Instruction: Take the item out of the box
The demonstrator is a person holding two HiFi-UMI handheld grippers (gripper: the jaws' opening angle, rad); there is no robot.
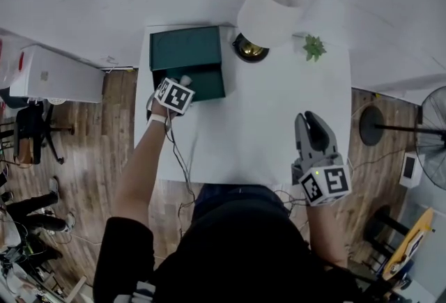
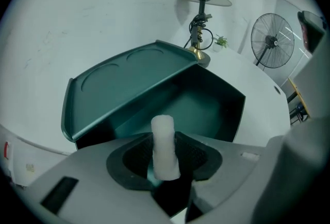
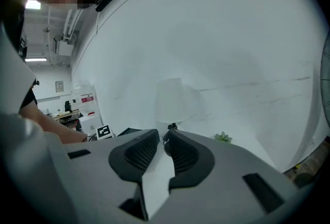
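- The left gripper (image 2: 165, 152) is clamping a white roll (image 2: 164, 147) between its pads, jaws closed to about the roll's width.
- The roll is standing upright in that grip, its top rising above the jaws.
- In the head view the left gripper (image 1: 182, 83) is holding the roll (image 1: 186, 79) at the near left edge of the green box (image 1: 202, 80); whether the roll is clear of the rim is not showing.
- The box (image 2: 209, 107) is lying open, its lid (image 2: 121, 89) tilting back toward the wall.
- The right gripper (image 3: 162, 141) is holding nothing, its jaws leaving only a narrow gap.
- It (image 1: 313, 126) is hovering over the near right part of the white table (image 1: 258, 134), well apart from the box.
- A lamp (image 1: 275, 1) is standing just right of the box, with a small plant (image 1: 314, 47) beyond it.
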